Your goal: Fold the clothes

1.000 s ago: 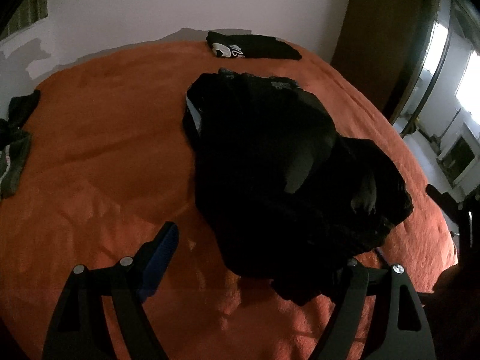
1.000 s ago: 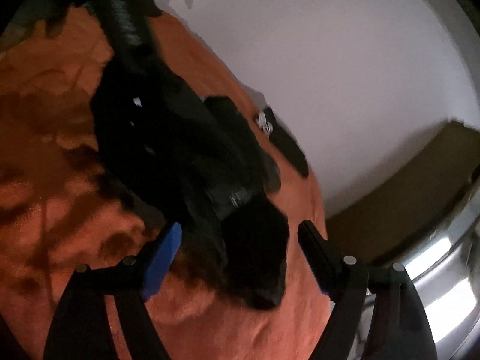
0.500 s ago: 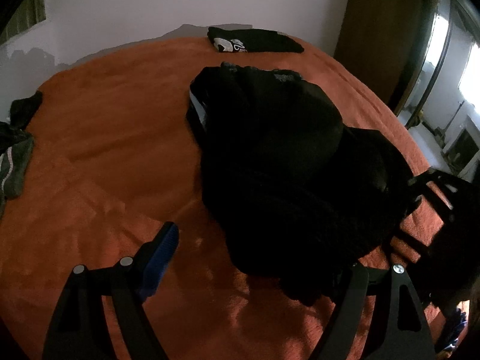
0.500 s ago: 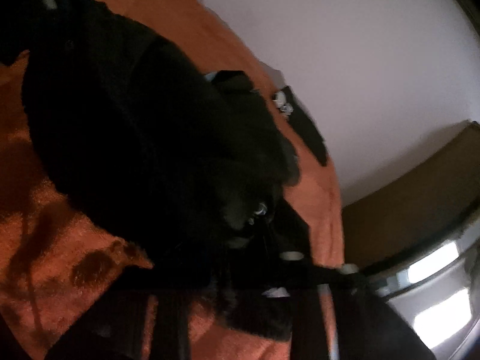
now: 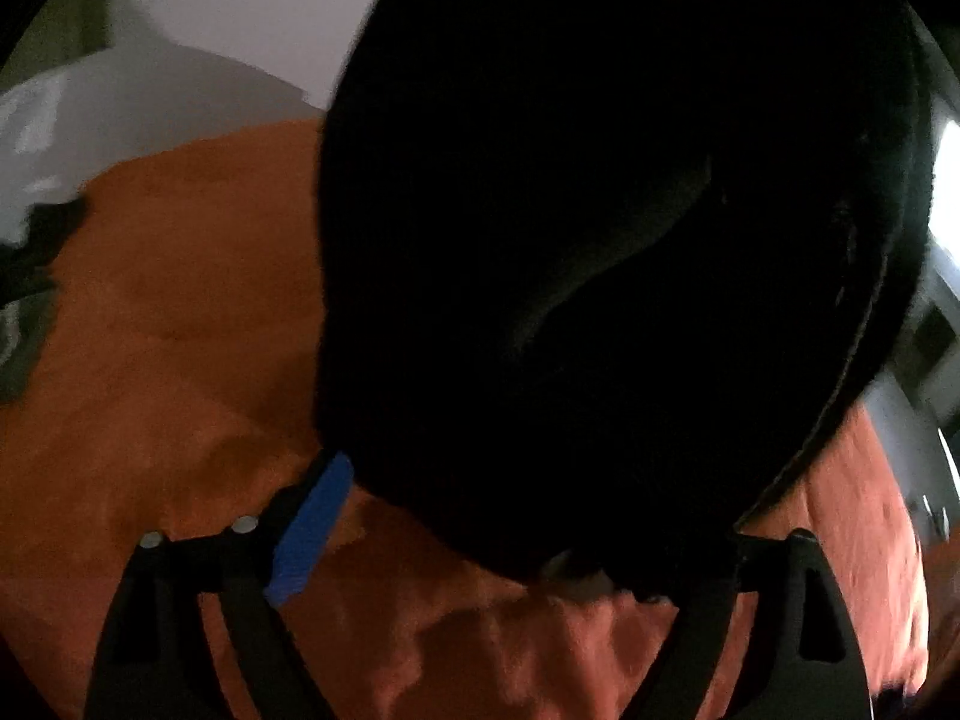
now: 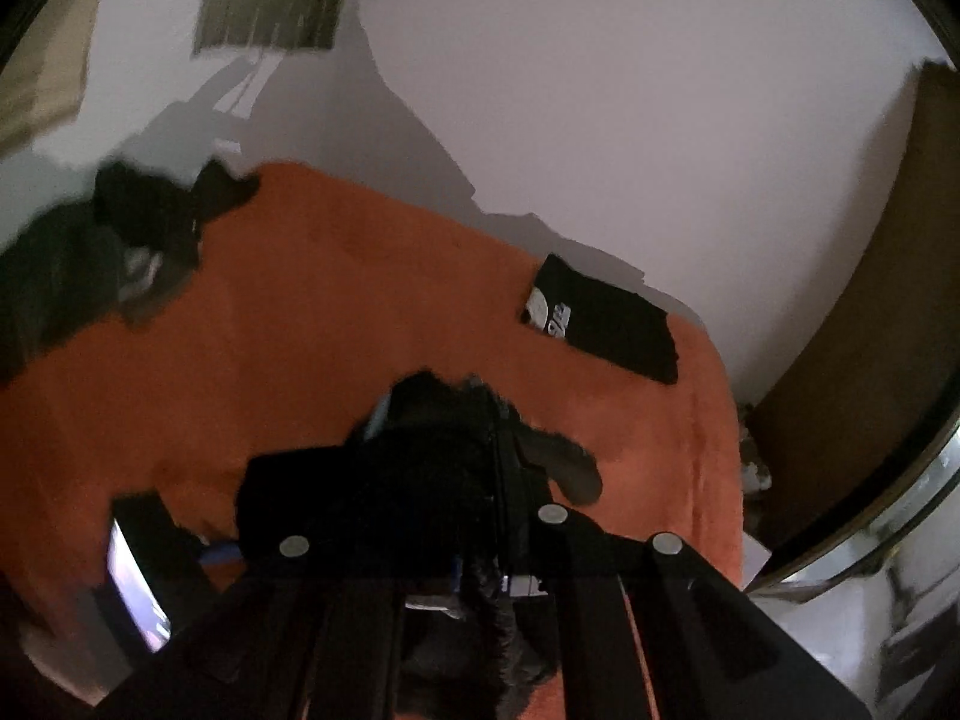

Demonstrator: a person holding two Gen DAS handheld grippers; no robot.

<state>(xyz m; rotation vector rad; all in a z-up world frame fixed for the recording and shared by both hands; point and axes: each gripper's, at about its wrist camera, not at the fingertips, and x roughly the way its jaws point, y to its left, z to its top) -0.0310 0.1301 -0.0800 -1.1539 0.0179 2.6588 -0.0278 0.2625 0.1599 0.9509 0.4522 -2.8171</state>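
A large black garment [image 5: 600,240] hangs lifted in front of the left wrist camera and fills most of that view, above the orange bedspread [image 5: 180,300]. My left gripper [image 5: 522,546] is open; its blue-padded left finger [image 5: 309,528] is clear and the cloth drapes over the right finger. In the right wrist view my right gripper [image 6: 474,540] is shut on the black garment [image 6: 432,468], which bunches between the fingers and hangs below them.
A folded black shirt with a white print [image 6: 600,318] lies at the bed's far right corner. A pile of dark clothes [image 6: 120,252] lies at the far left. A wall runs behind the bed and a brown door [image 6: 870,300] stands to the right.
My right gripper closed on the black garment and lifted it off the bed. The garment rose up in front of the left camera. The left gripper stayed open.
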